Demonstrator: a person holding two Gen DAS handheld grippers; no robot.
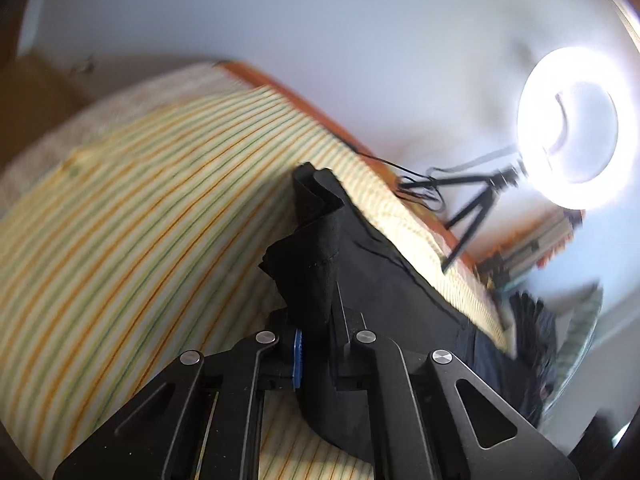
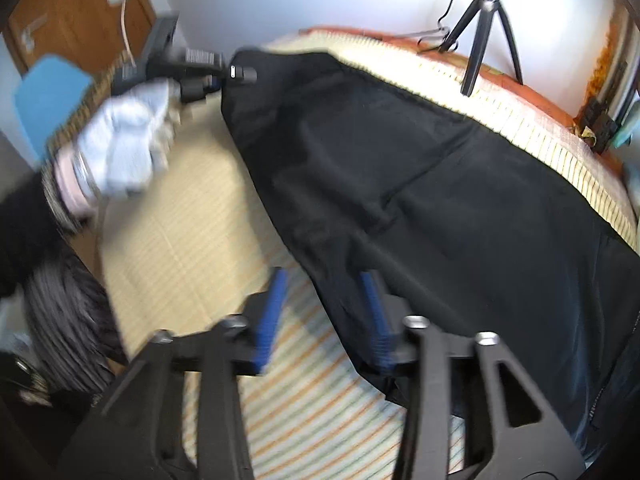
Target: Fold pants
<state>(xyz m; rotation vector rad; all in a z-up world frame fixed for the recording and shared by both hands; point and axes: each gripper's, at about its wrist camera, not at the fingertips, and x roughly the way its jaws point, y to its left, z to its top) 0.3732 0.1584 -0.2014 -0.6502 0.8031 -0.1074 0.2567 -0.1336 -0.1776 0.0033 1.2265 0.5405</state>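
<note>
Right wrist: black pants (image 2: 420, 184) spread lengthwise, creased, over striped mat (image 2: 304, 412).

White wall (image 1: 280, 12), glaring ring light (image 1: 568, 124)

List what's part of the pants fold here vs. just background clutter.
Job:
- black pants
- left gripper, shut on the pants' edge
- right gripper, open
- striped cloth underneath

Clutter:
- ring light
- black tripod
- blue chair
</note>
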